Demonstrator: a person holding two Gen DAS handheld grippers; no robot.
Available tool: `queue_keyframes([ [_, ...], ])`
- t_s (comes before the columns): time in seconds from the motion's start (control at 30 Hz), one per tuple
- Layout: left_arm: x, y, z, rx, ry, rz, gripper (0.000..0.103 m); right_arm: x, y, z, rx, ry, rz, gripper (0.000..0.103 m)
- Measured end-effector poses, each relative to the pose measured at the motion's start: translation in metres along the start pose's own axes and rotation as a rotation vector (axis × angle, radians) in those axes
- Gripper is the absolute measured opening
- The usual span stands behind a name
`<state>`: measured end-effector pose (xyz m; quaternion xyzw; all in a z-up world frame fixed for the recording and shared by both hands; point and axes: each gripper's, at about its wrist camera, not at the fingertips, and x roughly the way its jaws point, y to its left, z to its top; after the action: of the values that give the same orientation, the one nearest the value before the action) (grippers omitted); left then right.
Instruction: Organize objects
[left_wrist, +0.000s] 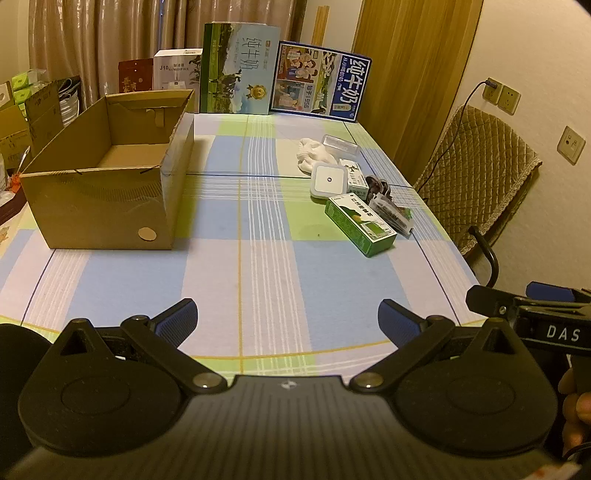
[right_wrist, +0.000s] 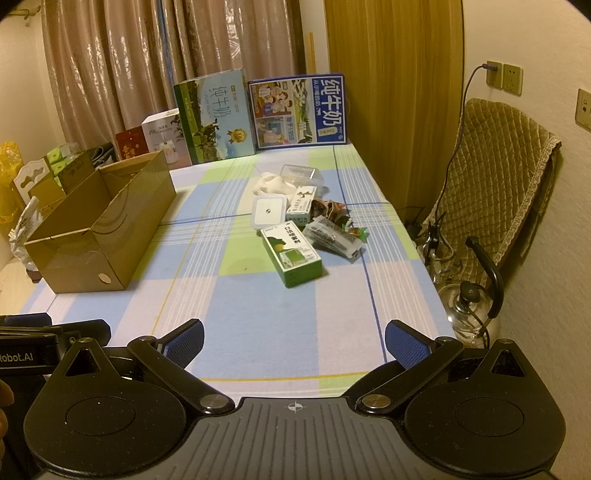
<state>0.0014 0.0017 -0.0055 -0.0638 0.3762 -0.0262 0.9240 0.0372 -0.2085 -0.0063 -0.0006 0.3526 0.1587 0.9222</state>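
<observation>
An open cardboard box (left_wrist: 107, 173) (right_wrist: 99, 225) stands empty at the table's left. A cluster of small items lies at the right: a green carton (left_wrist: 360, 225) (right_wrist: 291, 254), a white square case (left_wrist: 328, 181) (right_wrist: 269, 211), a smaller white-green carton (right_wrist: 302, 205), a clear plastic box (left_wrist: 340, 144) (right_wrist: 301, 173), a white cloth (left_wrist: 314, 153) (right_wrist: 267, 182) and snack packets (left_wrist: 391, 212) (right_wrist: 332, 236). My left gripper (left_wrist: 287, 319) hovers open over the near table edge, nothing between its fingers. My right gripper (right_wrist: 293, 341) is open likewise, beside it.
The table has a checked cloth (left_wrist: 258, 258). Two large milk cartons (left_wrist: 238, 70) (left_wrist: 319, 81) and other boxes stand along its far edge before a curtain. A padded chair (right_wrist: 498, 177) and a metal kettle (right_wrist: 469, 302) are to the right, by the wall.
</observation>
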Motion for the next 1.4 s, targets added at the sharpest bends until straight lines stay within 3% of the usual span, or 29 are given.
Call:
queue_keyframes([
  [0.47, 0.002, 0.0, 0.0, 0.001, -0.002, 0.003, 0.102, 0.004, -0.005, -0.001, 0.006, 0.004, 0.002, 0.101],
  [0.83, 0.026, 0.0, 0.011, 0.02, 0.018, -0.01, 0.102, 0.028, -0.02, 0.006, 0.018, 0.013, -0.004, 0.101],
  [1.13, 0.064, 0.001, 0.034, 0.012, 0.042, -0.007, 0.102, 0.056, -0.049, 0.039, -0.012, -0.004, -0.019, 0.101],
  [1.4, 0.113, -0.022, 0.065, 0.031, 0.046, -0.03, 0.102, 0.092, -0.074, 0.081, -0.124, 0.017, -0.009, 0.101],
])
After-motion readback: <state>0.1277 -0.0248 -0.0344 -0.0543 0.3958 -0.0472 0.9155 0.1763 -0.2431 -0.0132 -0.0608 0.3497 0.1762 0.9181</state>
